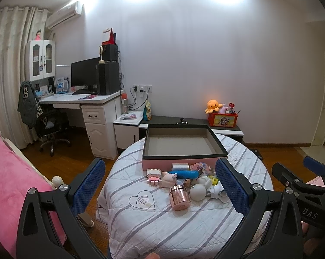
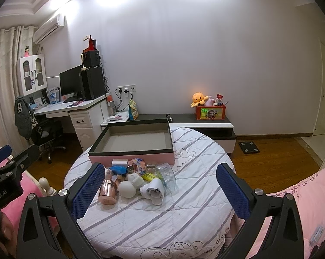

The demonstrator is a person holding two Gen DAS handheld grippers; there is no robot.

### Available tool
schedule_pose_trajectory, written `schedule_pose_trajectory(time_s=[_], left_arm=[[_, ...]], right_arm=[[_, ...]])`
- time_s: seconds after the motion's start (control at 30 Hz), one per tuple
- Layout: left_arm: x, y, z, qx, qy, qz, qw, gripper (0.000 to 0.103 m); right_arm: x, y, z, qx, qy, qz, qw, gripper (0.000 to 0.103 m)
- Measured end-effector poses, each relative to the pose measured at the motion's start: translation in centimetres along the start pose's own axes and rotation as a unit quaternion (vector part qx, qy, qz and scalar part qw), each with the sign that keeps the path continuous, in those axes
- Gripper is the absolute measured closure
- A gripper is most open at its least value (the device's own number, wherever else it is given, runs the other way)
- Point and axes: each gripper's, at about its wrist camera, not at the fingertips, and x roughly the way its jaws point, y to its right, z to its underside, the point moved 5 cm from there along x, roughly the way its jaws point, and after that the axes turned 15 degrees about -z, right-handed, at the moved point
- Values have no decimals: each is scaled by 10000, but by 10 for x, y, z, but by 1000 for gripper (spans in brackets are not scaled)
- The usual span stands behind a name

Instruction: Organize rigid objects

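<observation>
A bedroom table point(image 1: 162, 226) holds an empty box point(image 1: 179, 144) behind a pile of toys point(image 1: 184, 181). Both the left gripper point(image 1: 160, 185) and right gripper point(image 2: 160, 185) are spread apart, holding nothing. Nothing is sorted yet.

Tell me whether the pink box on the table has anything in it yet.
Empty. Both views show the pink box open-topped with only its bare grey floor; the toys lie in a pile on the table in front of it.
</observation>
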Motion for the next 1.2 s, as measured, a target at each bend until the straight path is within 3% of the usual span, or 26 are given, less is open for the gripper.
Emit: schedule_pose_trajectory(time_s=[1.2], left_arm=[[26,15,5,-26,-48,93,9999,0]], right_arm=[[16,7,4,-54,-54,45,10000,0]])
